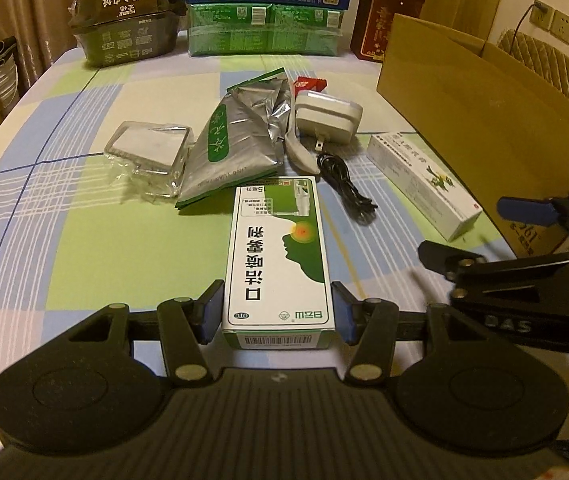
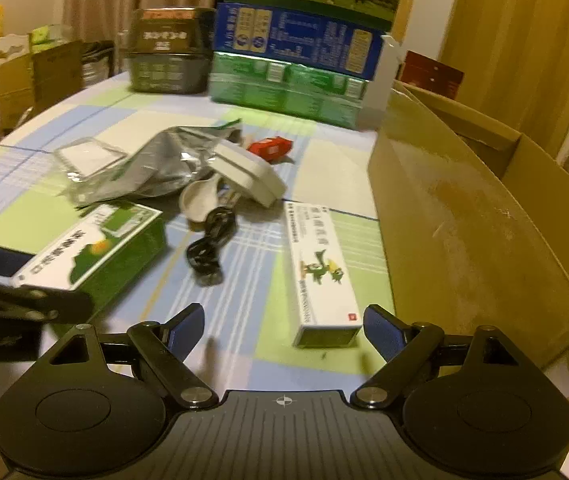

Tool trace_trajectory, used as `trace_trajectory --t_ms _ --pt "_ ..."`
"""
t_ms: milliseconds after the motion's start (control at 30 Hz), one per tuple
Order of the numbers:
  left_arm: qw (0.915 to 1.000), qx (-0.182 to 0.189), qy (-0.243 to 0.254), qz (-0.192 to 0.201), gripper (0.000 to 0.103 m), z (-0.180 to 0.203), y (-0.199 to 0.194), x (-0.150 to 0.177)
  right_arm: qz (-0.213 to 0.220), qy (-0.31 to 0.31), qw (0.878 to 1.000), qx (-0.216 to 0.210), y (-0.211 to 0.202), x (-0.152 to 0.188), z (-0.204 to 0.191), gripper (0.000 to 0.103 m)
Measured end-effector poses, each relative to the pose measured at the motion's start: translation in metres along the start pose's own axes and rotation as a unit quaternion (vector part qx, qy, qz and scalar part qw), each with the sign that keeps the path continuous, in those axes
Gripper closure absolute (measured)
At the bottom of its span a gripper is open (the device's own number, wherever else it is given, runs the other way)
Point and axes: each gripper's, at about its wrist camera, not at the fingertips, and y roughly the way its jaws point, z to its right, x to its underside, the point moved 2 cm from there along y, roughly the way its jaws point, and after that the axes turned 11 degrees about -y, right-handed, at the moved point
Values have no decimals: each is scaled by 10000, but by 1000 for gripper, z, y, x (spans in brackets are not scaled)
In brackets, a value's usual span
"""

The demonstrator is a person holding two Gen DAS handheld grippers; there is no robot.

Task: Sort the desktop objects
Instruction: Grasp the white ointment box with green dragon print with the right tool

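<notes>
A green-and-white medicine box (image 1: 278,248) lies lengthwise between the blue pads (image 1: 209,312) of my left gripper (image 1: 277,314), which is shut on its near end. The right wrist view shows the same box (image 2: 96,248) at the left, with the left gripper (image 2: 24,304) on it. My right gripper (image 2: 286,332) is open. The near end of a long white ointment box (image 2: 322,272) lies between its fingertips, close to the right pad (image 2: 384,332), and neither pad touches it. In the left wrist view this white box (image 1: 420,180) lies beside the right gripper (image 1: 484,232).
An open cardboard box (image 2: 464,216) stands along the right. Mid-table lie a silver foil pouch (image 1: 240,140), a clear plastic case (image 1: 148,152), a white charger (image 1: 326,118) with a black cable (image 1: 344,188), a white spoon (image 2: 200,198) and a red packet (image 2: 270,148). Cartons (image 1: 264,28) and a dark tin (image 1: 128,20) line the far edge.
</notes>
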Motion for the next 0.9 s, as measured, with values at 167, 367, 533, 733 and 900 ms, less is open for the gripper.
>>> trace_trajectory --t_ms 167,367,533,733,900 --pt "9999 66 -100 0 53 -1 2 -3 -59 38 9997 254 15 -2 -1 19" --pt "9998 123 -149 1 53 -3 1 -5 -189 356 9987 326 32 -3 3 19" --pt "9999 121 -117 18 53 -2 1 -5 -200 569 9980 200 34 -5 8 42" --pt "9999 85 -66 35 53 3 3 -4 -206 618 9979 -25 23 -1 9 67" --pt "10000 24 26 63 53 7 3 -1 -275 594 9976 -233 -1 15 5 67"
